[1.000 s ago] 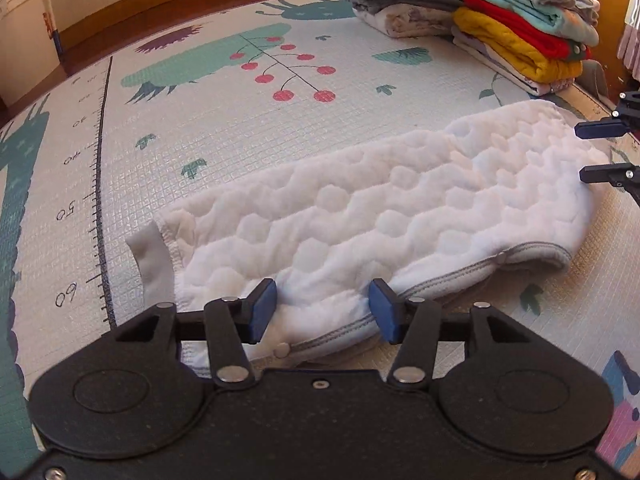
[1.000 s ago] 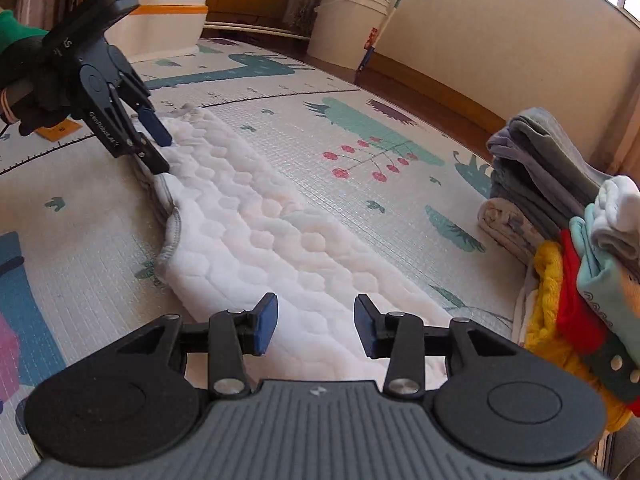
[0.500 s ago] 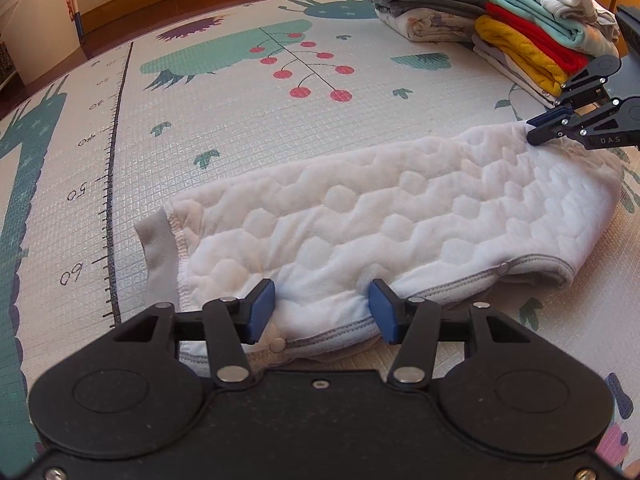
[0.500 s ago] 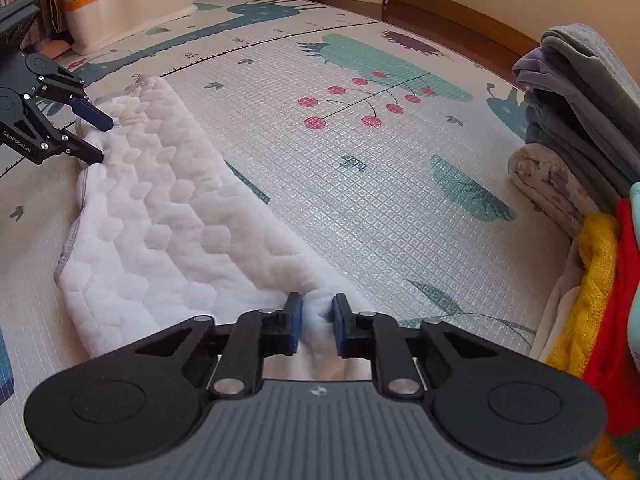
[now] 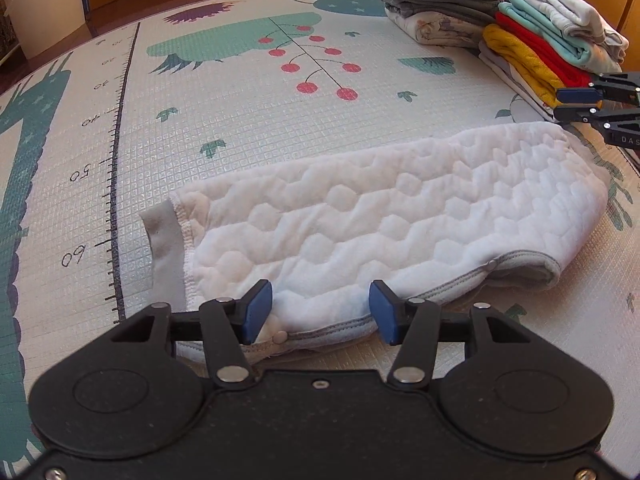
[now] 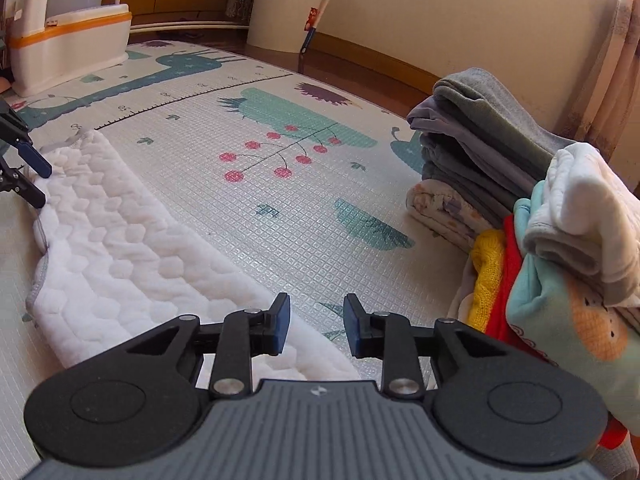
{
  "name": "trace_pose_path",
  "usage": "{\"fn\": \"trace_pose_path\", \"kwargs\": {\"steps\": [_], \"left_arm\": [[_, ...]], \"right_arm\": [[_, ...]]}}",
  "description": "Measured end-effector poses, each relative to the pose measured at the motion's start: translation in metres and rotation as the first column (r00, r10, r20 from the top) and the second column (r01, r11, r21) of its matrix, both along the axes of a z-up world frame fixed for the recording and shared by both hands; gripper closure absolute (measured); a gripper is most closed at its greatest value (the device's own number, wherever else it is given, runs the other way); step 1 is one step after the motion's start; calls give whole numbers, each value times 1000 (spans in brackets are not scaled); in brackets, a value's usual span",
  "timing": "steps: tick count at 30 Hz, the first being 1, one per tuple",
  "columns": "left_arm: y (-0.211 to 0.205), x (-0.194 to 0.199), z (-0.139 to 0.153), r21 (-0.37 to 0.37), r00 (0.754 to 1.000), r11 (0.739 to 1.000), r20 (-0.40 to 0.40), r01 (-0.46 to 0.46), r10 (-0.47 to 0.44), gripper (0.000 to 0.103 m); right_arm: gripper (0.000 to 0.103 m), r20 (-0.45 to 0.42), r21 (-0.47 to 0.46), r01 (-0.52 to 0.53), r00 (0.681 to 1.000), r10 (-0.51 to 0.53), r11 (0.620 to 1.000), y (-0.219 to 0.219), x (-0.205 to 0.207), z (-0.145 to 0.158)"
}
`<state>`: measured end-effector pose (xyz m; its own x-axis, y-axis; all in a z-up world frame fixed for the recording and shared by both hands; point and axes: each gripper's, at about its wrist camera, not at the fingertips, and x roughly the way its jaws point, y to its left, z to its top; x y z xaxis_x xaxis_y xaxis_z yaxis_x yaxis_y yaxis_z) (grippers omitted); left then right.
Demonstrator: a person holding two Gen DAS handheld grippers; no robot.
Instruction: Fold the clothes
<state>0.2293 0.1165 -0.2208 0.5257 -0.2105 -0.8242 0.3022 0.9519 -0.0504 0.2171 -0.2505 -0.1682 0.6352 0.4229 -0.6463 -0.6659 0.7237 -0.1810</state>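
Observation:
A white quilted garment (image 5: 384,224) with grey trim lies folded lengthwise on the play mat (image 5: 240,112). My left gripper (image 5: 320,312) is open, its blue pads straddling the garment's near hem without closing on it. In the right wrist view the same garment (image 6: 120,240) stretches away to the left. My right gripper (image 6: 316,324) is open just past the garment's near corner, with bare mat between its pads. It shows at the far right edge of the left wrist view as the right gripper (image 5: 580,104), above the garment's far corner. The left gripper (image 6: 32,180) appears at the left edge there.
Two stacks of folded clothes stand on the mat: a grey stack (image 6: 480,144) and a colourful stack (image 6: 560,264) with yellow, red, teal and white pieces, close to my right gripper. A white bucket (image 6: 292,4) and a white-and-orange bin (image 6: 68,48) stand beyond the mat.
My right gripper was shut on the garment's corner half a second ago; it has opened and lifted off. The left gripper stays open at the hem, slightly closer.

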Motion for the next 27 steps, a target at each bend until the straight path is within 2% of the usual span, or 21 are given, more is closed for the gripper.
{"fn": "trace_pose_path", "kwargs": {"steps": [3,5,6,7,8,9,12,14,15,18,20,21,25,27], "left_arm": [[1,-1,6,-46,999,999,35,7,-6,50],[-1,2,1,-51,999,999,31,11,-10,50],[-2,4,-6,-32,1000,999,10,13,-12,50],[-1,5,-16,-10,1000,1000,-21,7,-7,49],[2,3,-18,-26,1000,1000,-2,3,-3,48],[3,3,-18,-29,1000,1000,-3,-3,3,48],[2,2,-16,-24,1000,1000,-13,-19,19,48],[3,-1,-10,-20,1000,1000,-2,4,-4,47],[9,-3,-5,-39,1000,999,15,-4,5,47],[40,-9,10,-124,991,986,64,-110,119,47],[63,-9,16,-166,977,969,78,-185,200,47],[77,-6,13,-180,966,955,57,-237,251,47],[115,5,-7,-265,920,882,-87,-391,382,47],[118,6,-17,-305,910,857,-150,-414,386,47]], "right_arm": [[59,33,1,-76,997,76,997,-4,-39,-4],[47,-20,-29,-66,998,66,997,-3,-40,-23],[47,-72,-41,-35,997,32,999,-5,-33,-39],[43,-109,-12,-1,994,0,1000,-11,-26,-50],[31,-136,47,32,990,-26,998,-21,-21,-56],[27,-164,105,67,985,-49,992,-31,-15,-63],[29,-192,83,76,980,-59,994,-26,-13,-58],[45,-191,134,113,978,-86,984,-31,-16,-46],[45,-188,168,152,975,-120,974,-37,-17,-41],[44,-213,240,292,946,-243,926,-61,-17,-32],[44,-254,254,372,916,-310,893,-74,-13,-35],[44,-278,256,397,903,-327,881,-79,-10,-38],[44,-328,204,401,887,-323,893,-77,-4,-59],[43,-317,191,387,894,-317,902,-73,-5,-62]]}}
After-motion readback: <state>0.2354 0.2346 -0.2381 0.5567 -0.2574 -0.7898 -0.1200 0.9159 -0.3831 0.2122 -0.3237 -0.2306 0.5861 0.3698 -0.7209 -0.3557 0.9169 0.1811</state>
